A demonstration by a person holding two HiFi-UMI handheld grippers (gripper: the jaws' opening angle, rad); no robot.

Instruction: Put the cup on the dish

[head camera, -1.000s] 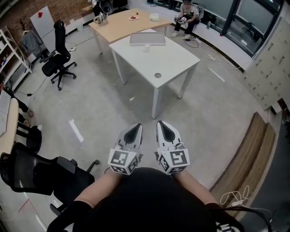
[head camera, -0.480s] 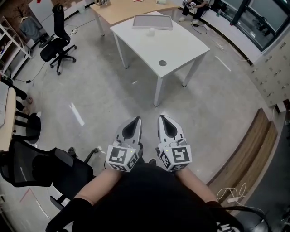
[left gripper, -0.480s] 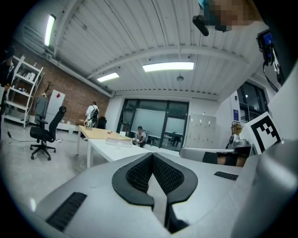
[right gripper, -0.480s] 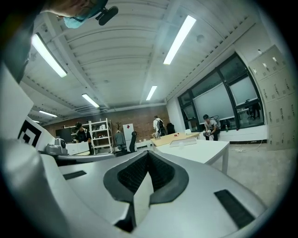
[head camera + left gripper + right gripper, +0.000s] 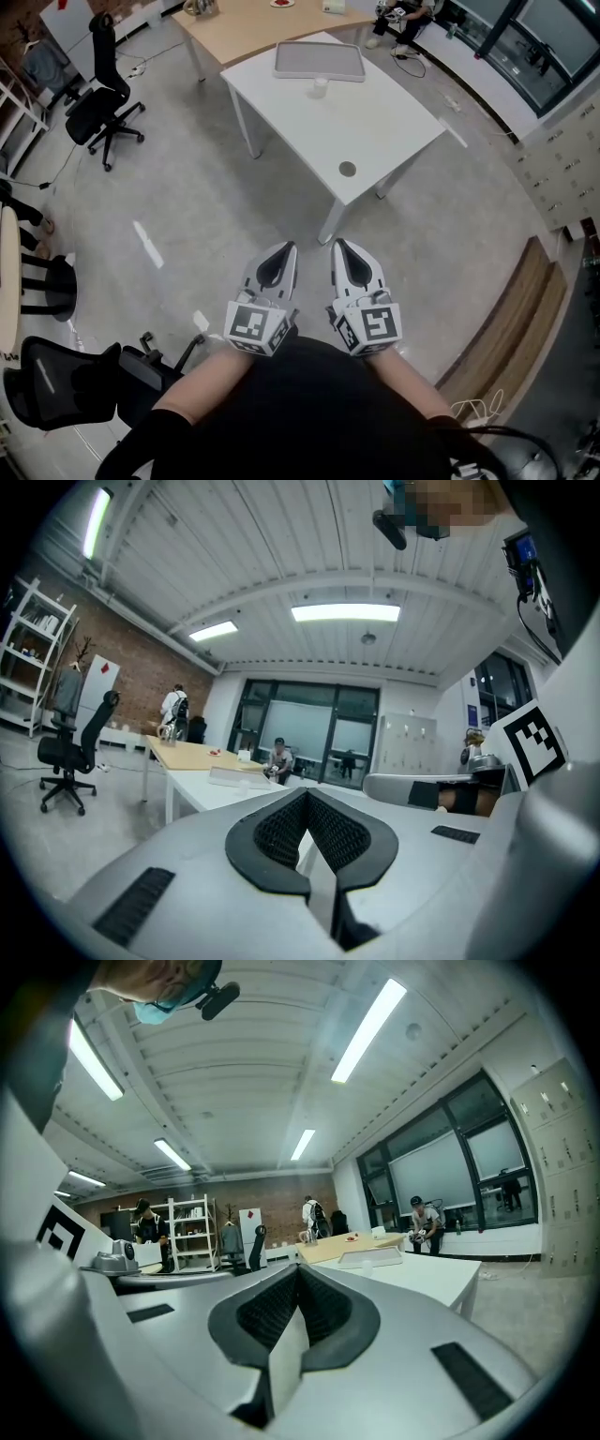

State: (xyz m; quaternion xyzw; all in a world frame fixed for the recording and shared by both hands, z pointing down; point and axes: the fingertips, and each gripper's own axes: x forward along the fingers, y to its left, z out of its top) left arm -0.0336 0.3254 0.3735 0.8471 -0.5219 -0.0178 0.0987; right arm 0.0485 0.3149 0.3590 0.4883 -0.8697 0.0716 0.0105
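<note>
nearer now lies the white table (image 5: 375,122) with its cup (image 5: 321,87), so we carry left gripper (image 5: 281,253) and right gripper (image 5: 343,251) clenched empty.

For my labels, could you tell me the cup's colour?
The cup is white, clearest in the head view.

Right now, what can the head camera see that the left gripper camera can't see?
Only the head view shows the round hole in the white table, and the left gripper and right gripper from above, both shut and empty. Only the left gripper view shows the ceiling lights and a person standing by the brick wall. Both show the white table, the dish, the wooden table and a black office chair. The cup near the dish is plain in the head view, too small to tell in the other.
</note>
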